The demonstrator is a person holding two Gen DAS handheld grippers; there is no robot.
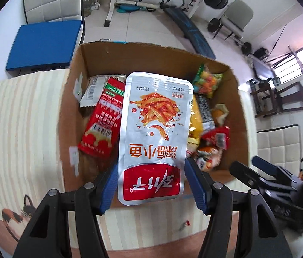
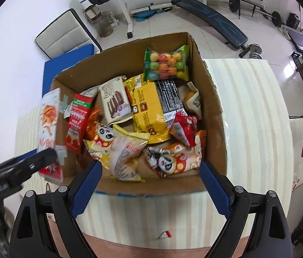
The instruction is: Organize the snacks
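My left gripper is shut on a silver and red fish snack pouch and holds it above the near left part of an open cardboard box. The pouch also shows in the right wrist view, with the left gripper at the box's left wall. My right gripper is open and empty at the near edge of the box. Inside lie several snack packs: a red pack, a yellow bag, a gumball bag and panda packs.
The box stands on a cream striped tablecloth. A torn wrapper scrap lies near the table's front edge. A blue-cushioned chair, white chairs and gym gear stand on the floor beyond the table.
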